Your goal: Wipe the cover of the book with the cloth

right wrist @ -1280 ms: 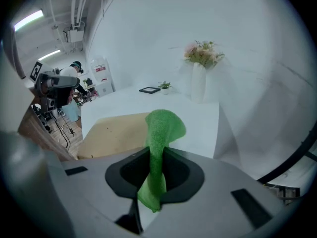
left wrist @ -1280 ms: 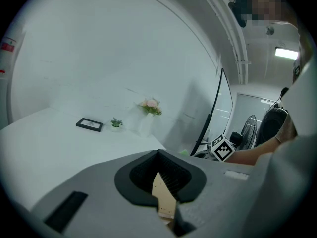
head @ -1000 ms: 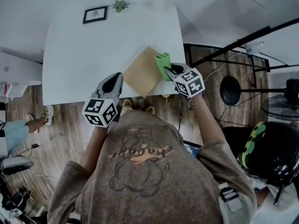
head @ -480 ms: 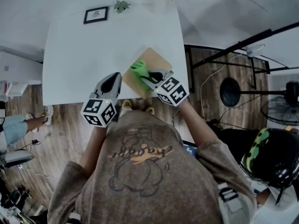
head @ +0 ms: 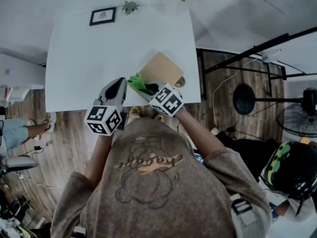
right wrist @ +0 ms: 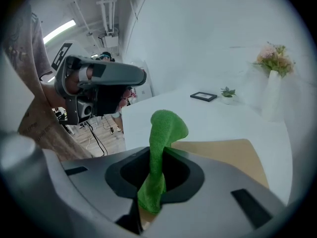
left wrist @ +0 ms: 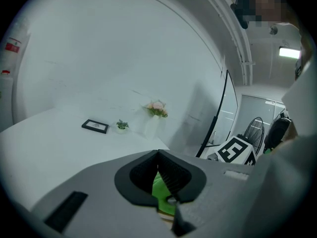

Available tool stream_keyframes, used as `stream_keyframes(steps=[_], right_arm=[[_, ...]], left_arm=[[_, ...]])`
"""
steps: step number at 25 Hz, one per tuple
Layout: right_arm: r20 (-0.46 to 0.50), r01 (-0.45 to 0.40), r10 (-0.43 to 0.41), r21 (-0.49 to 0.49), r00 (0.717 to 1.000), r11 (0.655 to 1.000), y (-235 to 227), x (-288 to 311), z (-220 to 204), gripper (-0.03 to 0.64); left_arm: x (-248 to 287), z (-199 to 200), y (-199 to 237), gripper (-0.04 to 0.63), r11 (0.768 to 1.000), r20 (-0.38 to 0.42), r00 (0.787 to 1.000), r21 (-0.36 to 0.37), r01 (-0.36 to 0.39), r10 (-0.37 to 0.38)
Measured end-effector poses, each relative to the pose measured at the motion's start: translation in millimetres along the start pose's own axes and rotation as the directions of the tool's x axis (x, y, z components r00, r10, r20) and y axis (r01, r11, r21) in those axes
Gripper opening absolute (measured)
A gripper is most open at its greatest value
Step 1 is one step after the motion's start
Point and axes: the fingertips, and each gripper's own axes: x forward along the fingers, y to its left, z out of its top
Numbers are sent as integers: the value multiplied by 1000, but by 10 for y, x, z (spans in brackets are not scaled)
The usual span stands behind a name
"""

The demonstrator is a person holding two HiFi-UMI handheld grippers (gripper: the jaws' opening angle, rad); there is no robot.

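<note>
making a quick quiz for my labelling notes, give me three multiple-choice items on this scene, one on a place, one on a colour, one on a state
1. Where on the table does the book lie?
A. at the far left corner
B. at the near right part, by the person's edge
C. in the middle of the far edge

2. What colour is the cloth?
A. white
B. red
C. green

3. How is the right gripper?
A. shut on the cloth
B. open and empty
C. shut on the book

Answers:
1 B: the head view shows the tan book by the near right corner of the white table.
2 C: the cloth is bright green in every view.
3 A: in the right gripper view the right gripper has its fingers closed on the cloth, which sticks up between them.
</note>
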Motion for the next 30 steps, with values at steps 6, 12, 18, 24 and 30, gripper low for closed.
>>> stream_keyframes(steps=[6,12,18,24,30], right_arm=[[-44,-5,6,23,999,1000,22,148,-78,61],[-68,-4,4,3,998,1000,21,195,-96,63],[-69,0,1,13,998,1000,-72,187,-101,63],[-46,55,-54,31,997,998,-292,169,-84,63],[-33,114,-112,67,993,991,-598,109,-92,64]], left_arm=[[23,2,23,3,1000,-3,1000,-5,-1,1],[52,11,26,5,1000,-5,1000,-13,4,-4],[102,16,18,5,1000,-7,1000,-15,13,-13],[79,23,29,3,1000,-7,1000,-13,18,-18],[126,4,41,5,1000,-14,1000,-15,26,-26]])
